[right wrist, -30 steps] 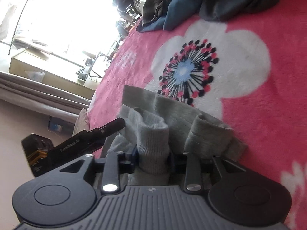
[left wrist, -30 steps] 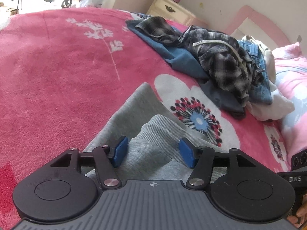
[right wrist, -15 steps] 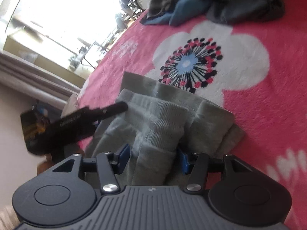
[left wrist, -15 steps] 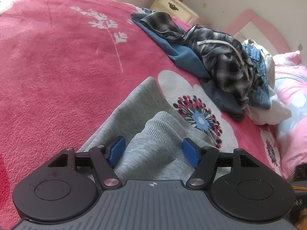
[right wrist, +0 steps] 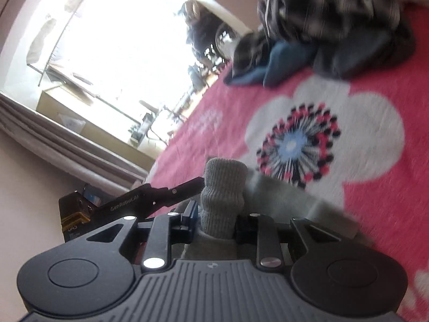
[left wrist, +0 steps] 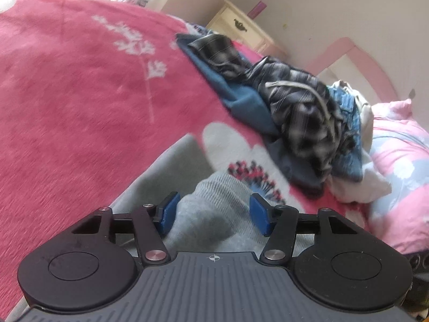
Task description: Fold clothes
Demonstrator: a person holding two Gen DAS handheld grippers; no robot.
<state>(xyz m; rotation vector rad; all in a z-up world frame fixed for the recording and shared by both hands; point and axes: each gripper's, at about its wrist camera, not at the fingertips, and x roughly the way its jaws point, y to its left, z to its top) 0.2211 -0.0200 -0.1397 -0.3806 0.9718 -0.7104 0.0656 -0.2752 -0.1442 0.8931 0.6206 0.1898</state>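
- My right gripper [right wrist: 215, 224]: jaws pinched on the ribbed cuff [right wrist: 224, 187] of the grey sweater [left wrist: 171, 161], lower centre of frame, lying on the pink blanket [left wrist: 67, 94].
- Left gripper [left wrist: 213, 212]: jaws wide apart, astride a grey fold, gripping nothing.
- Risk: the narrow pinch may slip; a one-sided pull would likely skew the fold.
- Risk: the clothes pile [left wrist: 300, 118], upper right, could snag.
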